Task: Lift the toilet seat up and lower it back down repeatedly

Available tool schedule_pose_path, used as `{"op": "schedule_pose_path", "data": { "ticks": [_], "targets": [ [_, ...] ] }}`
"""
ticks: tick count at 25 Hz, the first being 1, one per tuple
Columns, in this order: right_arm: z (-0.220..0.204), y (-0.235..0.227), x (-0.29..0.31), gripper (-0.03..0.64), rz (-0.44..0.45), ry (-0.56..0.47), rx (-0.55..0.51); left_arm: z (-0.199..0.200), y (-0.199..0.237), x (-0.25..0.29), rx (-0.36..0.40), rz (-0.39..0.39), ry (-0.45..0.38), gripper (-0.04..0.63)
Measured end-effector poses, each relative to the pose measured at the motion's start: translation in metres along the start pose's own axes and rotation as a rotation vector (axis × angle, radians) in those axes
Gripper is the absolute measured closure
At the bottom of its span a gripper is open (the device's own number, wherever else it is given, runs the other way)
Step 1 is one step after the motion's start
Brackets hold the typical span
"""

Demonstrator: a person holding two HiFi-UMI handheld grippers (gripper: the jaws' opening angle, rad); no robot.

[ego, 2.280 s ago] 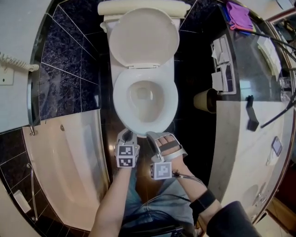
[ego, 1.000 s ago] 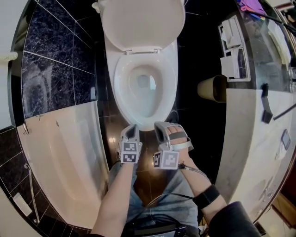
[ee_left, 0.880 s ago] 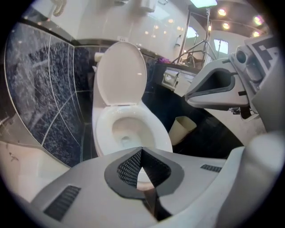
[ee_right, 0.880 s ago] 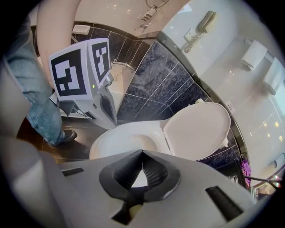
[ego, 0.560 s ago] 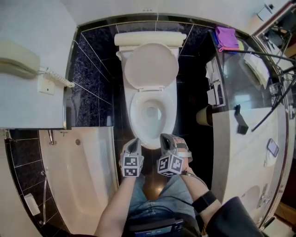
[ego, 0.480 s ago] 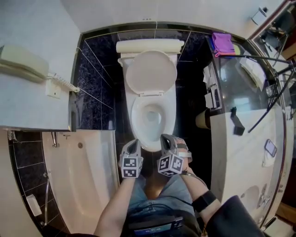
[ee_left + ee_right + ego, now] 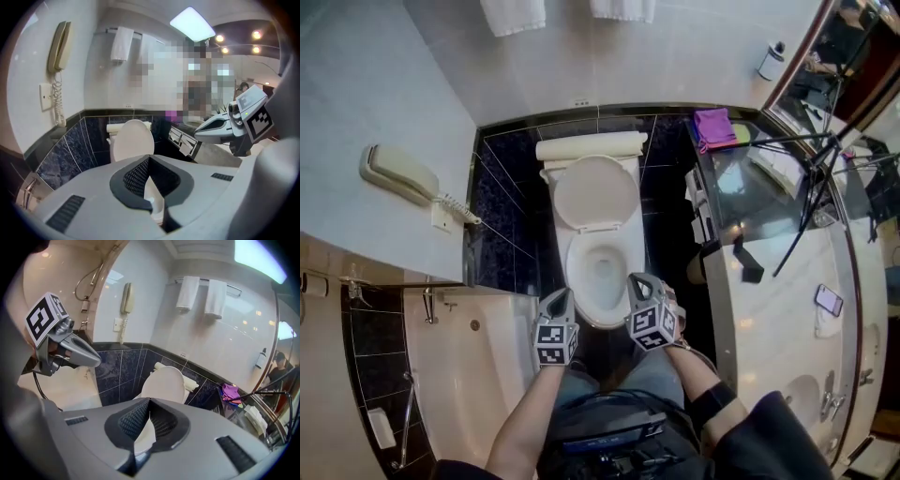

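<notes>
Claws: left claw (image 7: pixel 560 302) and right claw (image 7: pixel 637 282) pressed together, empty, before toilet seat (image 7: pixel 575 277).
Risk: shut tips may slip off; seat slams.

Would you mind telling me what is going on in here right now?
A person stands facing the toilet with a hand-held gripper in each hand. The left hand-held gripper and the right hand-held gripper are both shut, empty and clear of the toilet. Its lid stands raised against the tank.
</notes>
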State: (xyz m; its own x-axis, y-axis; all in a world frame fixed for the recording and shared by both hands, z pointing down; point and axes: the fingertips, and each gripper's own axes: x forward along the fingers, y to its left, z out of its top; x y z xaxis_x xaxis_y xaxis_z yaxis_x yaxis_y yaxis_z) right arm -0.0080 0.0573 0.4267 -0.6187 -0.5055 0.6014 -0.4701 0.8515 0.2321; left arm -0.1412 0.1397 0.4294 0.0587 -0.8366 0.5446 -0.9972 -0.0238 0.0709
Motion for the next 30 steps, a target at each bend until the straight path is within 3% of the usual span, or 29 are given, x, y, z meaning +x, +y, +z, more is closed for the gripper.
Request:
{"op": "schedule_pose_path", "data": {
  "ticks": [4, 6, 13, 30],
  "targets": [
    [0.005, -0.024, -0.021, 0.598, -0.001, -0.039, 0.170, 0.038, -0.012, -0.015, 0.022, -0.021, -0.032, 0.598],
    [0.008, -0.034, -0.033, 0.598, -0.009, -0.039, 0.206, 0.052, -0.016, -0.021, 0.023, -0.030, -0.050, 0.598],
    [0.005, -0.053, -0.054, 0.598, -0.018, -0.055, 0.274, 0.083, -0.022, -0.033, 0.005, -0.041, -0.117, 0.598],
    [-0.016, -0.057, -0.053, 0.596, -0.016, -0.014, 0.324, 0.080, -0.025, -0.032, 0.024, -0.025, -0.125, 0.598]
  ]
}}
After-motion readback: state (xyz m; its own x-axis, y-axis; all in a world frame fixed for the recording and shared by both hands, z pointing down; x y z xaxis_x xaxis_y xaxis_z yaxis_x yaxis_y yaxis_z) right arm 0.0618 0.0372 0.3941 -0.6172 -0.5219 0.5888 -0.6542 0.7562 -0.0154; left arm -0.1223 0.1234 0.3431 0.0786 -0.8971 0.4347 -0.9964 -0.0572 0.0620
